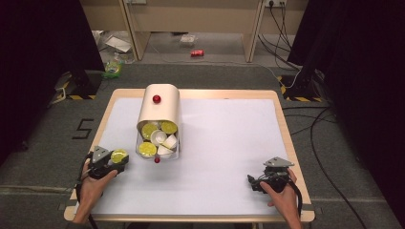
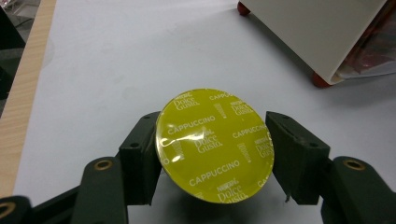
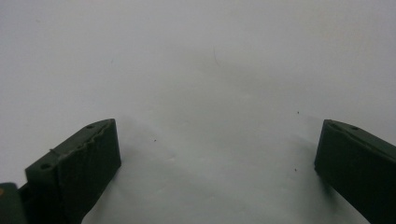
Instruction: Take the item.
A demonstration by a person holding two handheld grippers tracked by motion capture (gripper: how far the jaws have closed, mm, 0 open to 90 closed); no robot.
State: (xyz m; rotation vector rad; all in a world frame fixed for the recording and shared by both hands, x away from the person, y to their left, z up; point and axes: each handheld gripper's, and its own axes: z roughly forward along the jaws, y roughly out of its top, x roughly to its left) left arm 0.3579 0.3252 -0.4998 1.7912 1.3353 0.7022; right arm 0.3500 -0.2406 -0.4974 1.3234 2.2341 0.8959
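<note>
A cream box (image 1: 161, 109) with a red knob lies on its side on the white table top (image 1: 224, 138). Its open mouth faces me and holds several coffee capsules (image 1: 157, 139), yellow-lidded and white. My left gripper (image 1: 117, 160) sits left of the box mouth, shut on one yellow capsule (image 1: 119, 155). In the left gripper view that capsule (image 2: 215, 144), printed "Cappuccino", is pinched between both jaws, with the box (image 2: 322, 37) at the upper right. My right gripper (image 1: 252, 182) rests open near the table's front right, and its fingers (image 3: 77, 168) have bare white surface between them.
The table's wooden rim (image 1: 286, 138) frames the white top. On the floor behind lie a red can (image 1: 197, 53), scattered papers (image 1: 117, 44) and cables (image 1: 282, 28). Black stands (image 1: 305, 81) flank the far corners. The white surface between the two grippers is bare.
</note>
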